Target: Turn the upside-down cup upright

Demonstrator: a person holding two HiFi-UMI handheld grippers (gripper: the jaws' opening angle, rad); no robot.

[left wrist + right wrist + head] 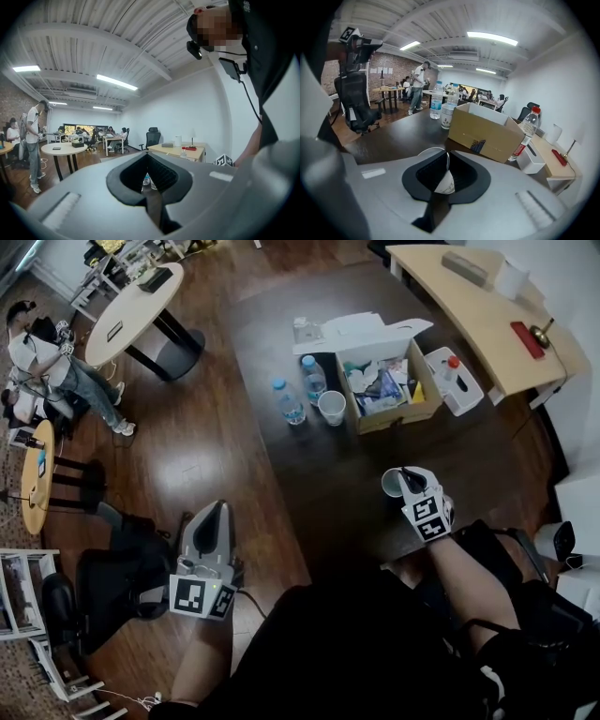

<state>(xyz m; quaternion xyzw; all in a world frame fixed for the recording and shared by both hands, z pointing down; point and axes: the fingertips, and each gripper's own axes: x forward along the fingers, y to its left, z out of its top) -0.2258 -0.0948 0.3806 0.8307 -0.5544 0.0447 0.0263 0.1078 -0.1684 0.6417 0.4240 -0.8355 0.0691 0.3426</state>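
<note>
Cup [391,484] wall is pinched in right tongs [404,472], 6 o'clock from the box [398,416]. Set it flat, mouth up. Left tongs [217,507] clenched, empty.

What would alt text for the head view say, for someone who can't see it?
Seen from above, the right gripper grips a white cup at the near side of a dark table, while the left gripper hangs empty over the wooden floor. Farther back stand two bottles, a second cup and an open box.
</note>
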